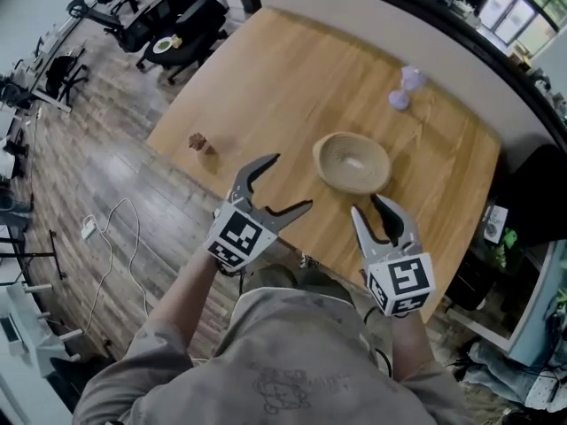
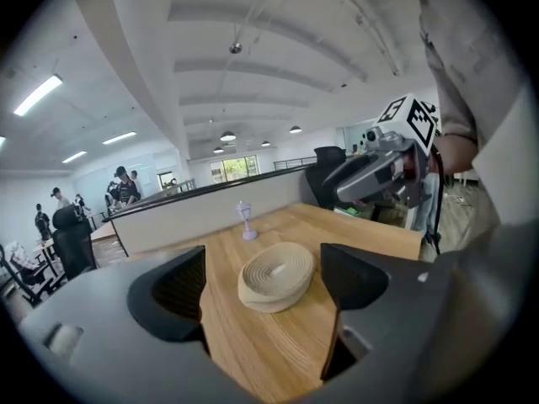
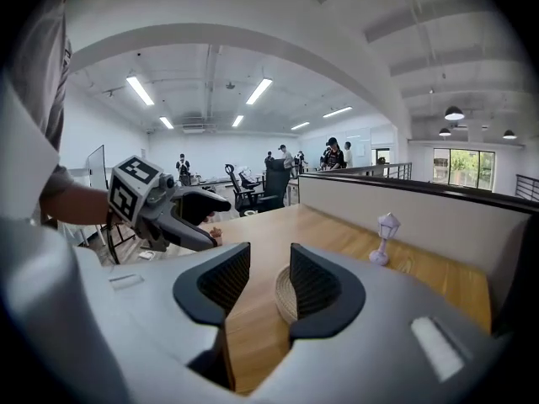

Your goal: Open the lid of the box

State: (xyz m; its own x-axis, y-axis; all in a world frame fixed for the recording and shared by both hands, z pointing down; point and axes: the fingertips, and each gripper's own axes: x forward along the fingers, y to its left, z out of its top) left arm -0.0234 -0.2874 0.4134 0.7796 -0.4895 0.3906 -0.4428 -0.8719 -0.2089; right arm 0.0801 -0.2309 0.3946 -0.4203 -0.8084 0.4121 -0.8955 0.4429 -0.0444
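Observation:
A round woven box (image 1: 353, 162) with its lid on rests on the wooden table (image 1: 283, 78), near the front edge. My left gripper (image 1: 292, 181) hovers just left of it with its jaws wide open and nothing in them. In the left gripper view the box (image 2: 276, 273) shows between the jaws, a short way ahead of the left gripper (image 2: 263, 289). My right gripper (image 1: 365, 205) hangs in front of the box, open only by a narrow gap and holding nothing. In the right gripper view, one jaw of the right gripper (image 3: 269, 284) partly hides the box (image 3: 282, 295).
A small purple lamp figurine (image 1: 403, 88) stands at the back right of the table. A small brown object (image 1: 198, 141) sits near the table's left edge. Office chairs (image 1: 177, 25) stand beyond the far left corner, and a white cable (image 1: 115, 237) lies on the floor.

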